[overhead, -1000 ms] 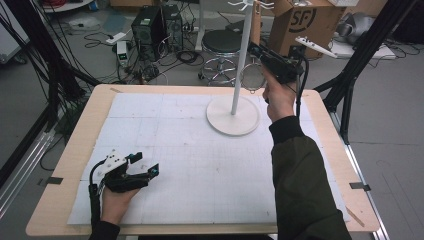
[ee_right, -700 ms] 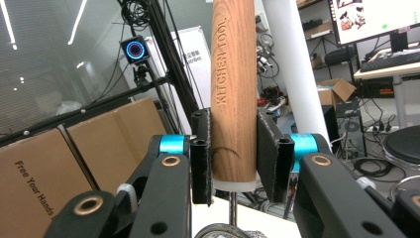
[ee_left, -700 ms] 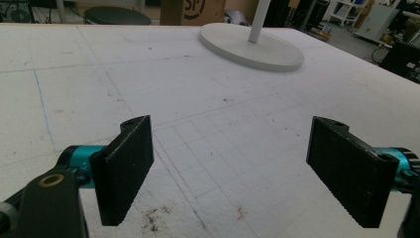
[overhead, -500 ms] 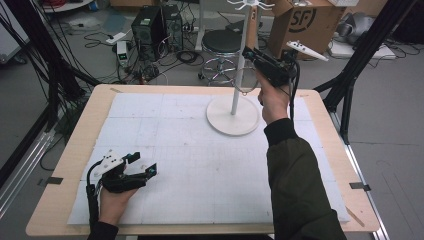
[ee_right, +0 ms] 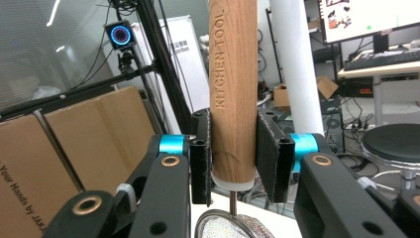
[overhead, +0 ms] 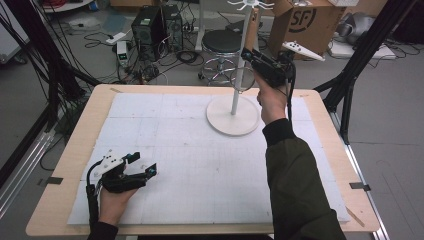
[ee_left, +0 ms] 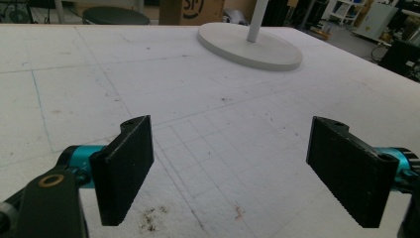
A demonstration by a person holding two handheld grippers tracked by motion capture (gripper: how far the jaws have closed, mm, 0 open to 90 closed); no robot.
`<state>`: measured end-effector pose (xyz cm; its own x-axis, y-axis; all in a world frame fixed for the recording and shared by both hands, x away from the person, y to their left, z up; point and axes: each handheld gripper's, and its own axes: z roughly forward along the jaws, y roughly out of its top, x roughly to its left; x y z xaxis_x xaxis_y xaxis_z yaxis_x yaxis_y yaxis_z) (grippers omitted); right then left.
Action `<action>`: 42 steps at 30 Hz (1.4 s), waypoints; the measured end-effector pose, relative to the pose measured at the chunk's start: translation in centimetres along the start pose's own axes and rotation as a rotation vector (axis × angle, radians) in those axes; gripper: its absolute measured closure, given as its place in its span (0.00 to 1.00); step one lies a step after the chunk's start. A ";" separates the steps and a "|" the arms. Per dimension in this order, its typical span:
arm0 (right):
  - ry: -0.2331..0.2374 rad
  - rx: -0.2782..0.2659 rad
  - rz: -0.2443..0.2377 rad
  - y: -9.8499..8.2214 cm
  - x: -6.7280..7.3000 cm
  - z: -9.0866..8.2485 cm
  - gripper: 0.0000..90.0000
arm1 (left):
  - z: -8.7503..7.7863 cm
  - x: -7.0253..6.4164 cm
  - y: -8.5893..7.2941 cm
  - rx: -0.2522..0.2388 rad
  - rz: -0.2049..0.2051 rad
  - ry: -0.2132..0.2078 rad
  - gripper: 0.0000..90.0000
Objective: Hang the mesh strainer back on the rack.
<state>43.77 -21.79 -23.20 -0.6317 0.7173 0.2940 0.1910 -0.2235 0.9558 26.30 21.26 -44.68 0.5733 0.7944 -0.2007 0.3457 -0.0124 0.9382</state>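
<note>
The left gripper [overhead: 142, 167] rests low on the white mat [overhead: 200, 165], well short of the stand [overhead: 234, 114], jaws spread wide on nothing, with bare mat all around it. Its hand lies flat at the near edge, as it did a second ago. The right gripper [overhead: 248, 54] is raised beside the stand's pole, forearm stretched forward, jaws clamped on the wooden handle [ee_right: 233, 94] of a strainer, which hangs upright just beside the pole. Since the earlier frame, that hand has shifted slightly higher and nearer the pole.
</note>
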 end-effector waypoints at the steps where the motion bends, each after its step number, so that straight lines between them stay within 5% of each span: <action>1: 0.002 0.000 0.001 0.0 0.0 0.0 0.76 | 0.0 0.0 0.0 0.000 0.000 0.000 0.21; 7: 0.003 -0.021 0.041 0.0 -0.6 -0.1 0.57 | 0.0 0.0 0.0 -0.005 -0.001 -0.002 0.21; 10: -0.035 -0.011 0.061 0.0 -0.8 -0.2 0.41 | 0.0 -0.1 0.0 -0.006 -0.004 -0.002 0.21; 15: -0.069 0.016 0.059 -0.2 -1.0 -0.6 0.31 | -0.1 -0.1 0.0 -0.003 0.005 -0.004 0.21; 24: -0.097 0.033 0.014 -1.2 -0.8 -2.0 0.31 | -0.2 -0.5 0.1 -0.015 0.008 -0.004 0.21; 32: -0.100 0.053 0.019 -2.6 -1.0 -3.5 0.26 | -0.5 -0.4 0.2 -0.028 0.006 -0.007 0.21; 42: -0.054 0.097 0.000 -4.0 0.0 -5.0 0.21 | -0.6 -0.7 0.3 -0.040 0.008 -0.005 0.21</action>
<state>39.24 -24.25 -27.09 -0.5909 0.7522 0.2917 0.2646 -0.1608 0.9508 25.58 21.08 -44.04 0.5793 0.7915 -0.1947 0.3113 0.0060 0.9503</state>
